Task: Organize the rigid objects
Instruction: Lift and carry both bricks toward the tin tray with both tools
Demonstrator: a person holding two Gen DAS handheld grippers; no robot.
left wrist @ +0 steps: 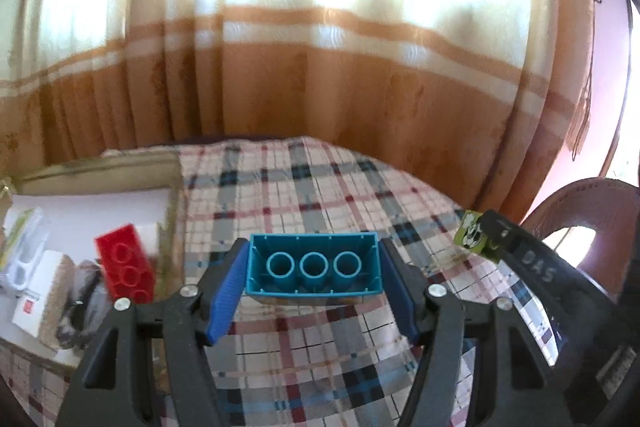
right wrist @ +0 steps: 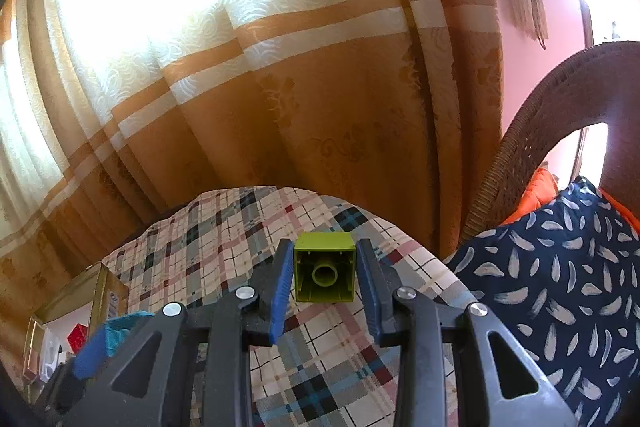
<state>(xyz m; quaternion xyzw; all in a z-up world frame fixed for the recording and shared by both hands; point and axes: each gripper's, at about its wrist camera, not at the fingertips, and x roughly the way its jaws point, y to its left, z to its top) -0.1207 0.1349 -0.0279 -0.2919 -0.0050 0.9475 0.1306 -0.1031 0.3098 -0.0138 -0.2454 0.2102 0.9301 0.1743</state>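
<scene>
Black-armed left gripper (left wrist: 314, 277) pinching teal brick (left wrist: 314, 269) endwise, hollow underside toward camera, above plaid cloth (left wrist: 320, 187); right gripper (right wrist: 325, 273) clamping green block (right wrist: 325, 273) likewise, both apparently lifted for sorting toward tray (left wrist: 100, 167) holding red brick (left wrist: 126, 269).

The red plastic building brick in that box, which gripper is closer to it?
Left. The left gripper, holding a blue brick, is just beside the red brick; the right gripper is farther off.

2 wrist views, angled down, shared tablecloth (left wrist: 320, 187)
</scene>
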